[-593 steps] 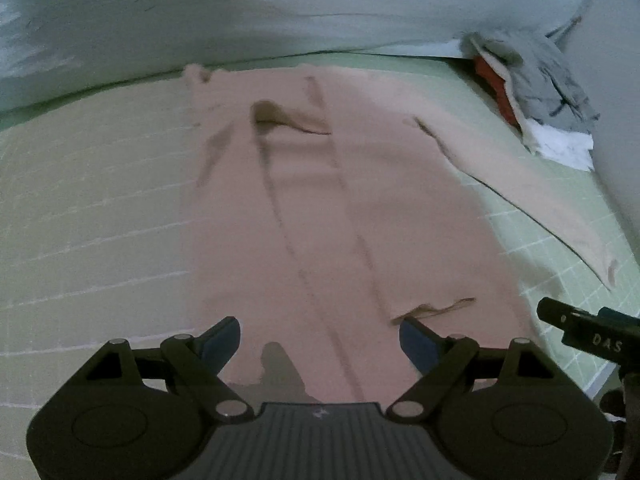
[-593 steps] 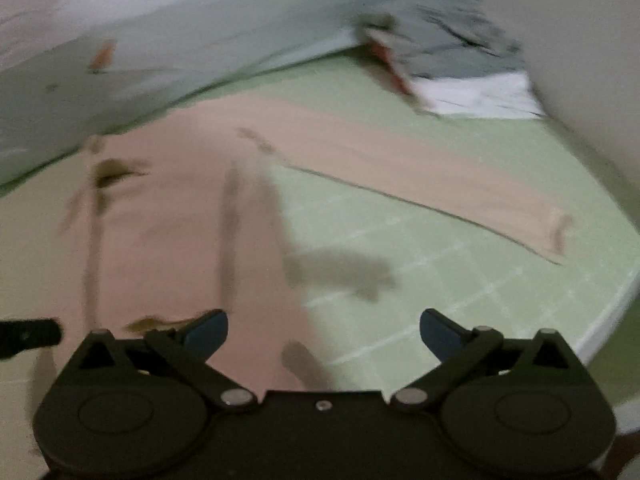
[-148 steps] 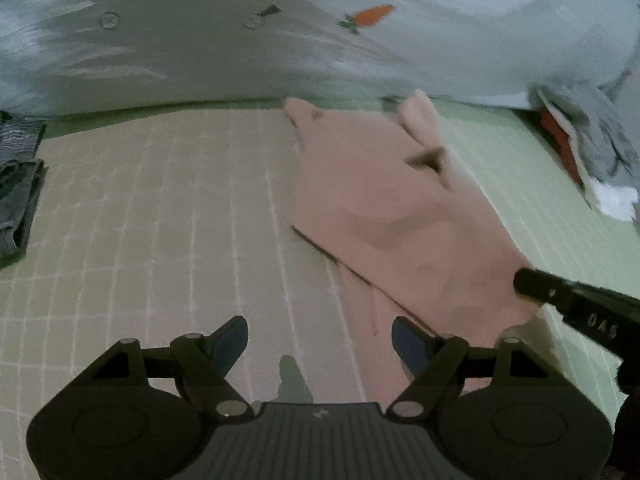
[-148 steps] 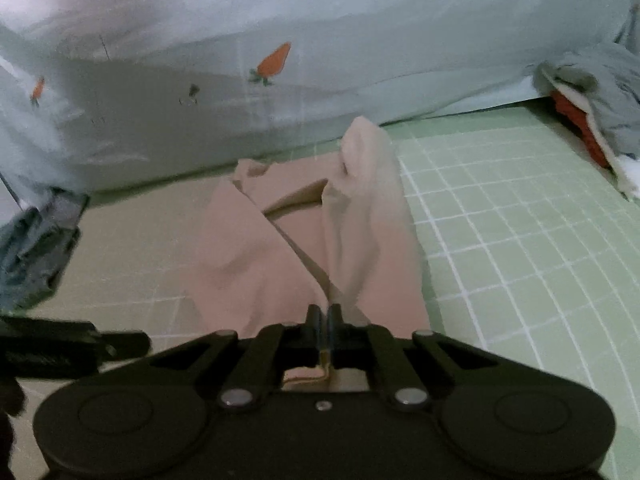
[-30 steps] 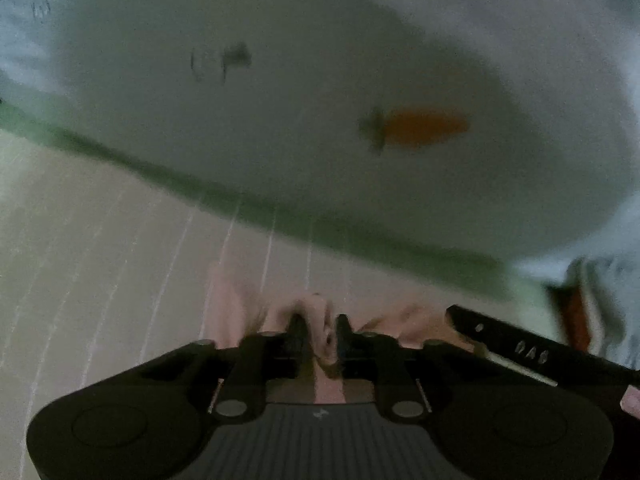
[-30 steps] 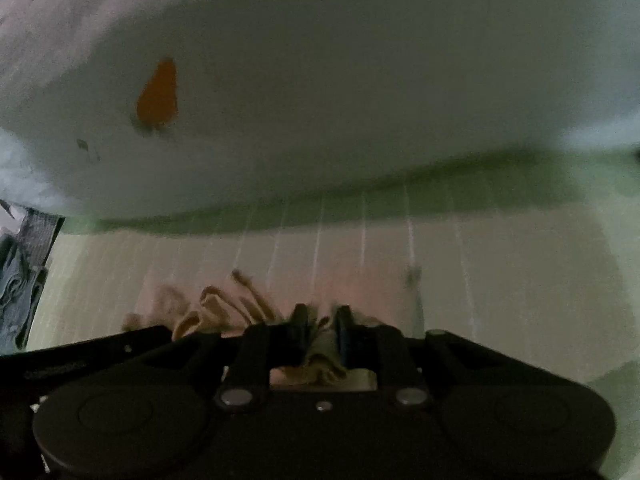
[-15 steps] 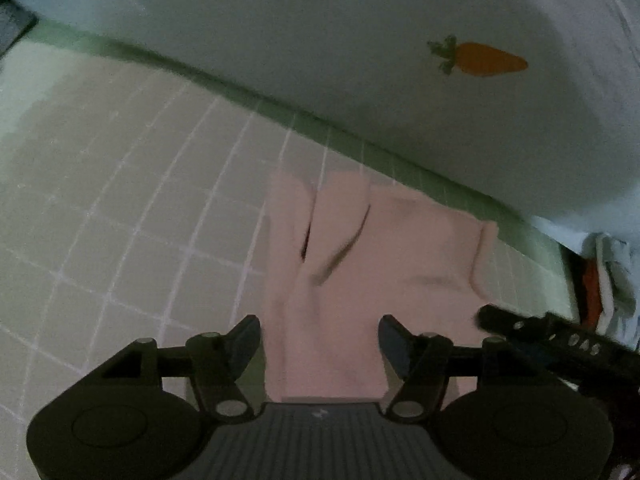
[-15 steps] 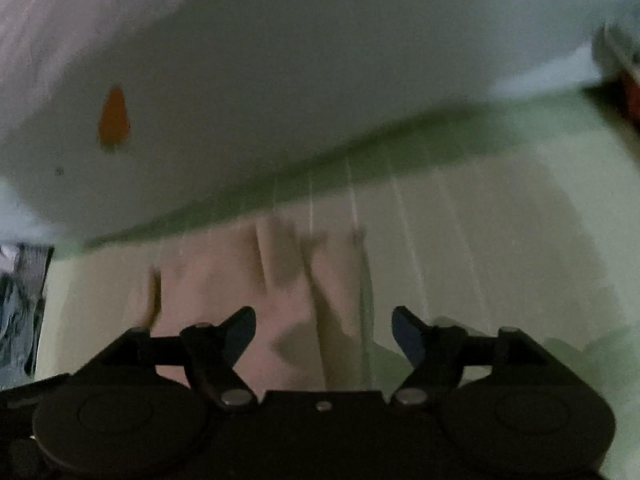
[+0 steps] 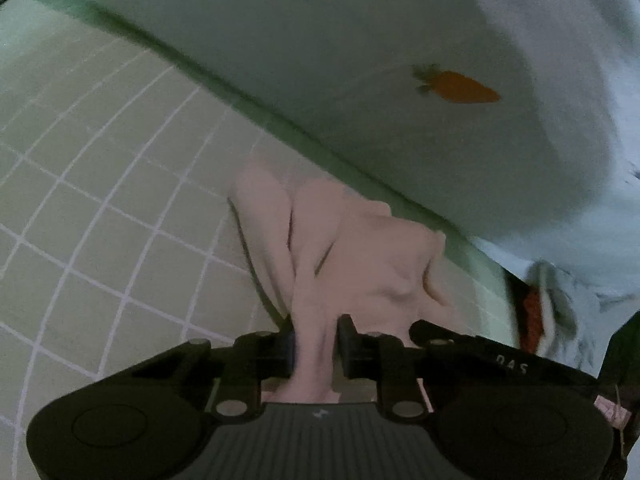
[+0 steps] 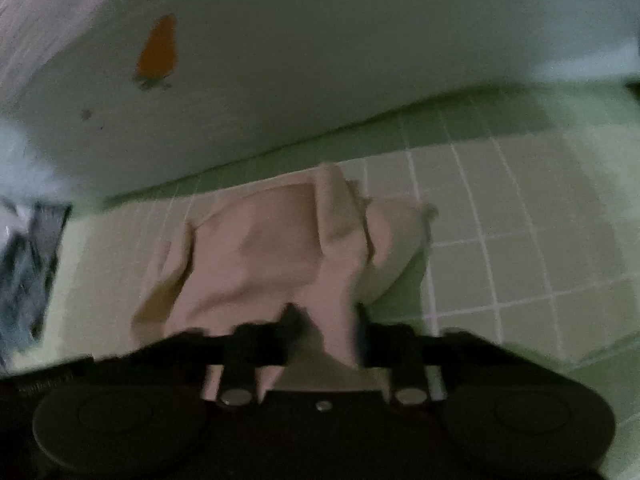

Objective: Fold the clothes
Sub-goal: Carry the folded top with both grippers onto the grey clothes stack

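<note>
On the pale green gridded mat (image 9: 100, 208), beside the carrot-print white bedding (image 9: 360, 60), lies the folded pink garment (image 9: 360, 256). Left gripper (image 9: 316, 344) and right gripper (image 10: 326, 330) are closing, jaws pinching bunched fabric; uneven layers could slip free, undoing the fold.

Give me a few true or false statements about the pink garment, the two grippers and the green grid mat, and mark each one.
1. The pink garment lies on the green grid mat. True.
2. The left gripper is far from any cloth. False: a bunch of the pink garment sits between its closing jaws.
3. Pink fabric also sits between the closing jaws of the right gripper. True.
4. The garment is spread out flat at full length. False: it is gathered into a rumpled, folded bundle.
5. The pale bedding behind the garment has an orange carrot print. True.
6. The mat is plain, without lines. False: white grid lines cross it.
</note>
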A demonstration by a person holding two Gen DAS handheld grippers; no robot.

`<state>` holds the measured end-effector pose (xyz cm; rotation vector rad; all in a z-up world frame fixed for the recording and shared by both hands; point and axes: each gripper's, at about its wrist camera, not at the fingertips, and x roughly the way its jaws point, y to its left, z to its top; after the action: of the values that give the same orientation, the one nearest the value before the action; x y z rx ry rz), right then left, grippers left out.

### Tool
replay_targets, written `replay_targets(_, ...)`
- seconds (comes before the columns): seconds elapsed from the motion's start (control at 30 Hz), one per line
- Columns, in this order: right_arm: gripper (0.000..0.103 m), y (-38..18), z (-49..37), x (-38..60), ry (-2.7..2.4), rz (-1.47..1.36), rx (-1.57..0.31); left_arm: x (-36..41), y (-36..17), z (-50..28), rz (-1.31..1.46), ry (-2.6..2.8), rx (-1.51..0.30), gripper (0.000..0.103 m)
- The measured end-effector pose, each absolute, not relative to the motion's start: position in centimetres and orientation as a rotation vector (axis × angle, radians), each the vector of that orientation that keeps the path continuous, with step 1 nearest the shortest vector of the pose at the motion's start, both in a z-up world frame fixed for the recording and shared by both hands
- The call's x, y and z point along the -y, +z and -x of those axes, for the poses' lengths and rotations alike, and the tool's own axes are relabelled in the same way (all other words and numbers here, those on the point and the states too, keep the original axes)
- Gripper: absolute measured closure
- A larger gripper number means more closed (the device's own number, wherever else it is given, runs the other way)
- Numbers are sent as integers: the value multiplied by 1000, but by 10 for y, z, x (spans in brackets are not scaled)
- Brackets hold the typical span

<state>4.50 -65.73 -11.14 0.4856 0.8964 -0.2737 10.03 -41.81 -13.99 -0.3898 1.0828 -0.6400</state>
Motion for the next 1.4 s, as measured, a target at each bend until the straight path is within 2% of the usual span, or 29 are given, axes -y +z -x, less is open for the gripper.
replay_targets(0.43, 85, -27, 59, 594, -410, -286, -775, 409, -69, 13, 319, -888, -978, 83)
replay_targets(0.77, 85, -30, 154, 578, -619, -401, -712, 439, -59, 80, 176, -1069, -1009, 83)
replay_targets(1.17, 85, -40, 282, 640, -758, -522, -653, 546, -64, 166, 73, -1176, -1021, 83)
replay_targets(1.27, 85, -39, 310, 679, -754, -507, -653, 597, -62, 181, 90, -1172, -1025, 83)
replay_targets(1.4, 85, -28, 336, 742, -747, -448, -630, 666, -50, 201, 99, -1193, -945, 83)
